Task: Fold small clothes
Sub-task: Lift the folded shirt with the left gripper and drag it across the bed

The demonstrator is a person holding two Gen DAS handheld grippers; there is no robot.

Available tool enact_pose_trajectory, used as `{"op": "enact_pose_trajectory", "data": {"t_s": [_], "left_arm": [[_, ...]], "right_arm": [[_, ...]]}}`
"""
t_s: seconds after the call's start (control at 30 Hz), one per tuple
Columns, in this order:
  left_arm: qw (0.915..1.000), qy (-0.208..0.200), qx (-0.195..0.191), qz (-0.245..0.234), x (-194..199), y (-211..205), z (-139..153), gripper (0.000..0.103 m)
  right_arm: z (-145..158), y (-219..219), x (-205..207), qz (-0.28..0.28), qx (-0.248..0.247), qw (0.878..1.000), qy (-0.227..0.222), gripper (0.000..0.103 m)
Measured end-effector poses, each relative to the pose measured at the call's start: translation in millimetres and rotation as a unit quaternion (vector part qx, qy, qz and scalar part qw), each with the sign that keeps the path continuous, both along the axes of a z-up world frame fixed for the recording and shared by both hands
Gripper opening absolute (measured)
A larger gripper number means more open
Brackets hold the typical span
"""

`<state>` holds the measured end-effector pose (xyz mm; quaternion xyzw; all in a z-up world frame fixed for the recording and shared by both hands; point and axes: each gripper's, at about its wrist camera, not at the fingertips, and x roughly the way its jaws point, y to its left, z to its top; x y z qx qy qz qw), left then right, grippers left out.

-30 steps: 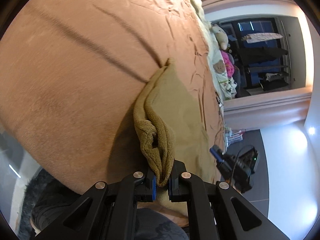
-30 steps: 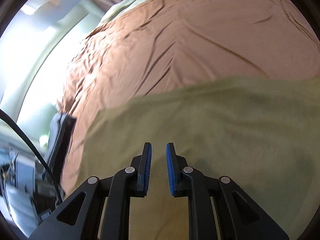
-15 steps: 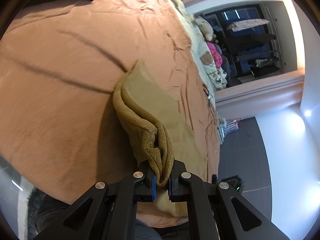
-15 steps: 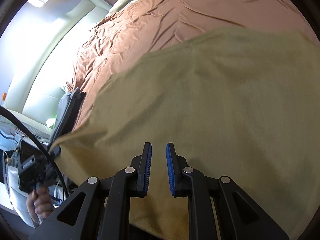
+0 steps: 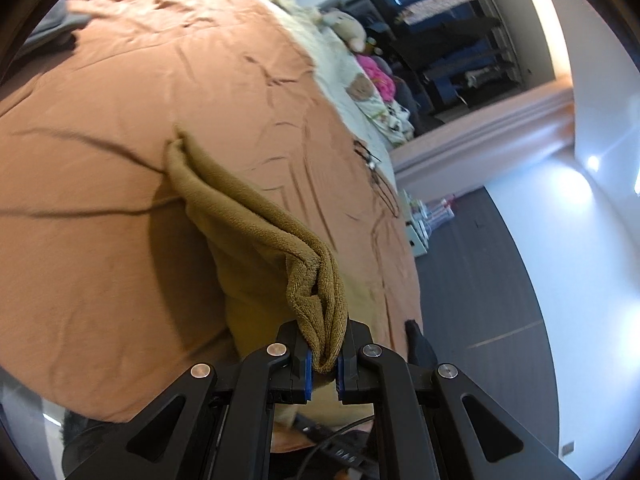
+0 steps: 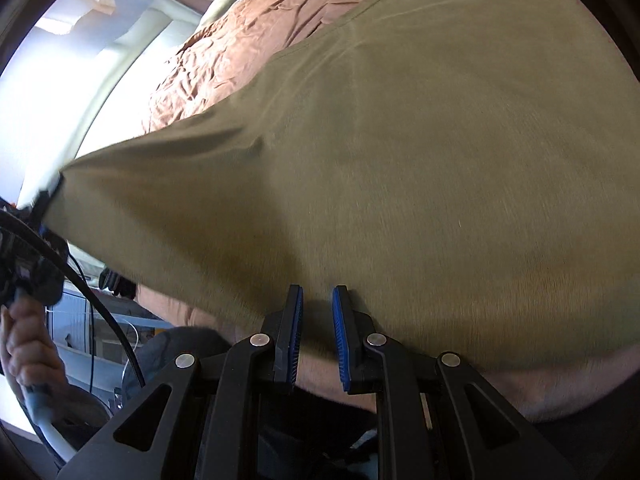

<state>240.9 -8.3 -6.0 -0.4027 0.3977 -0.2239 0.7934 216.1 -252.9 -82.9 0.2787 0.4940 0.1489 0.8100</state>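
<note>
An olive-brown garment (image 5: 248, 240) lies on the rust-brown bed cover (image 5: 120, 160). My left gripper (image 5: 322, 344) is shut on a bunched corner of it and holds that corner lifted, so the cloth rises from the bed as a folded ridge. In the right wrist view the same garment (image 6: 400, 140) fills most of the picture, stretched to a point at the far left where a hand (image 6: 24, 340) holds the other gripper's handle. My right gripper (image 6: 317, 300) hovers over the garment's near edge, its blue pads a narrow gap apart with nothing between them.
Soft toys (image 5: 348, 32) and a pink item (image 5: 376, 76) lie at the bed's far end by the dark window. Dark floor (image 5: 500, 280) runs along the bed's right side. A grey object (image 5: 56, 28) sits at the upper left. A black cable (image 6: 100, 300) hangs by the hand.
My left gripper has risen and rolled with the garment's corner, pulling the cloth taut. The right gripper has slid toward the garment's near edge, so the cloth now fills its view.
</note>
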Motion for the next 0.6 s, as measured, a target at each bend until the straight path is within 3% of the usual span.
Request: {"op": "enact_pose_trajectory", "data": {"t_s": [0.27,0.6], "left_arm": [[0.9984,-0.022,0.006,-0.052,19,-50,22,0.007],[0.9932,-0.030,0.011,-0.112,37,-119,31,0.007]], "right_arm": [[6,-8,-12,-0.002,0.024,1.000,-0.007,0.012],[66,-78,-49,-0.061,0.037,0.994,-0.082,0.013]]}}
